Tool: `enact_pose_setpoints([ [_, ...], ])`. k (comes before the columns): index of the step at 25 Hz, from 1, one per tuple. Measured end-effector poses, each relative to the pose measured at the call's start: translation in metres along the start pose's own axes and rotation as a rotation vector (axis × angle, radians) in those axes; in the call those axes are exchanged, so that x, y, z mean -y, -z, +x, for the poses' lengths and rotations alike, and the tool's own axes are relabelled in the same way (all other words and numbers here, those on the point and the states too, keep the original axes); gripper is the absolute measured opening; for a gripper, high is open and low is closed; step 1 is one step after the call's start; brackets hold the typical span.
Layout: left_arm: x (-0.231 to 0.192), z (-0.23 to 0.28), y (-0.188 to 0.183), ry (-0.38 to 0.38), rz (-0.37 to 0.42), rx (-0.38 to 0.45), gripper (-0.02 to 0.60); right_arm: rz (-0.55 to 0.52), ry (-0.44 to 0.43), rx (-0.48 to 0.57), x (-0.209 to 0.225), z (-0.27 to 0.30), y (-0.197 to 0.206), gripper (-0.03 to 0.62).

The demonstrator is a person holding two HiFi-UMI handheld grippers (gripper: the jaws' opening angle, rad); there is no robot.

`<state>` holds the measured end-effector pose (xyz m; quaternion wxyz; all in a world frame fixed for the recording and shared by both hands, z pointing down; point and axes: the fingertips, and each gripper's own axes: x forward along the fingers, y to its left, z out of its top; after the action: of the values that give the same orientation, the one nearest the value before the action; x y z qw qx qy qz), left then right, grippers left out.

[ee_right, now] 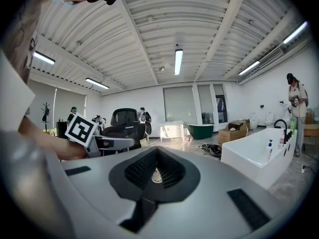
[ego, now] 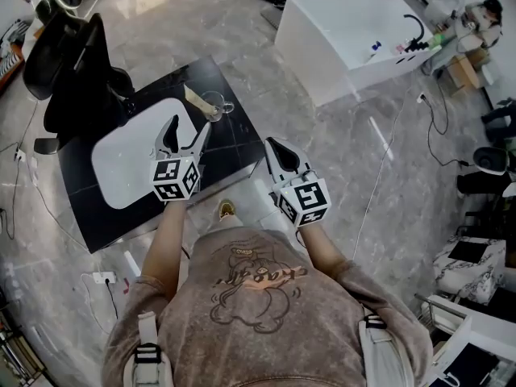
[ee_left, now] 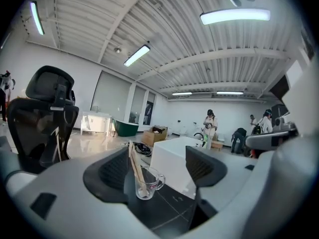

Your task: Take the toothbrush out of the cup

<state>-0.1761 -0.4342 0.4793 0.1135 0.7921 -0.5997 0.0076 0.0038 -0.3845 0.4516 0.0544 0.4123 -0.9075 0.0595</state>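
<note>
The left claw (ee_left: 157, 166) is gaping wide and empty, pointing almost level over the dark surface (ego: 235, 148). The right claw (ee_right: 157, 171) is sitting closed beside it, holding nothing. Farther ahead, the toothbrush (ee_left: 135, 167) is leaning inside the cup (ee_left: 146, 184). The reach is probably underway; next comes advancing and pinching the handle.

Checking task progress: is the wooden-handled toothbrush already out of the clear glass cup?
No, the wooden-handled toothbrush stands inside the clear glass cup, its handle sticking up above the rim.
</note>
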Motion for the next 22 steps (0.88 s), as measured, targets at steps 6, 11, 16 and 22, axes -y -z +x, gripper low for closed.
enact_pose_setpoints([
  [6, -0.028, 0.054, 0.034, -0.045, -0.035, -0.070, 0.356, 0.009, 0.004, -0.015, 0.000, 0.001, 0.006, 0.015],
  [11, -0.049, 0.092, 0.063, -0.080, -0.068, -0.125, 0.356, 0.010, 0.007, -0.034, -0.002, 0.005, 0.011, 0.015],
  [16, -0.063, 0.112, 0.076, -0.094, -0.090, -0.165, 0.353, 0.010, 0.026, -0.043, 0.003, 0.005, 0.013, 0.015],
  [22, -0.062, 0.114, 0.076, -0.076, -0.052, -0.181, 0.179, 0.016, 0.042, -0.043, 0.008, 0.004, 0.013, 0.015],
])
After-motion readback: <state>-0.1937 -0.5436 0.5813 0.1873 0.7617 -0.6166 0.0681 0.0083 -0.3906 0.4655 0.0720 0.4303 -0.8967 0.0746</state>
